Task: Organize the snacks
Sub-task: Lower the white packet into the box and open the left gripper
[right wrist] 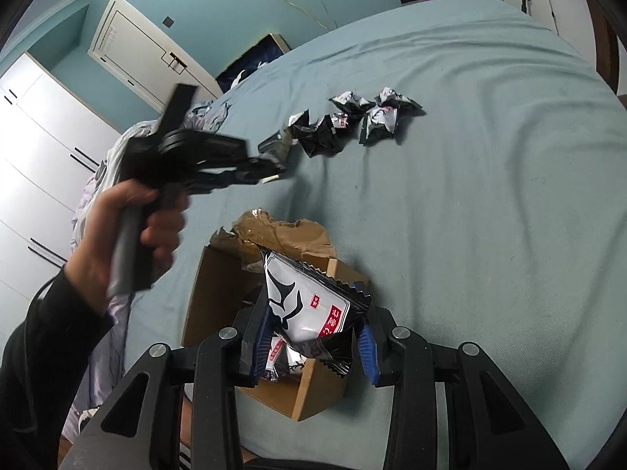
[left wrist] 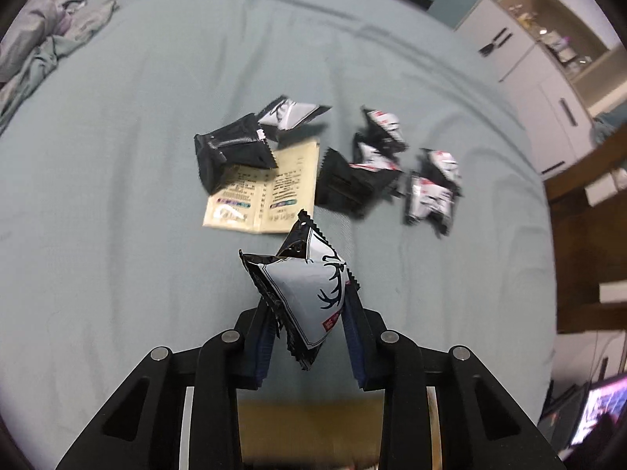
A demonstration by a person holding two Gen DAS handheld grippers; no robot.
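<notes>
My left gripper (left wrist: 309, 313) is shut on a white and black snack packet with an antler print (left wrist: 313, 278), which stands up between its pads above the bed. Several more packets (left wrist: 352, 180) lie scattered on the blue-green sheet (left wrist: 117, 156) beyond it, one of them across a beige printed sachet (left wrist: 282, 192). My right gripper (right wrist: 313, 313) is shut on a similar packet (right wrist: 301, 293) just over an open cardboard box (right wrist: 211, 293), which holds another packet (right wrist: 282, 356). In the right wrist view a hand (right wrist: 149, 227) holds the blurred left gripper (right wrist: 270, 168) near the packets on the bed (right wrist: 317, 137).
Crumpled bedding (left wrist: 43, 47) lies at the far left of the bed. White wardrobes (right wrist: 39, 149) and a door (right wrist: 137, 51) stand behind it. A shelf unit (left wrist: 556, 31) and wooden furniture (left wrist: 588, 235) are at the right. A dark sleeve (right wrist: 43, 352) fills the lower left.
</notes>
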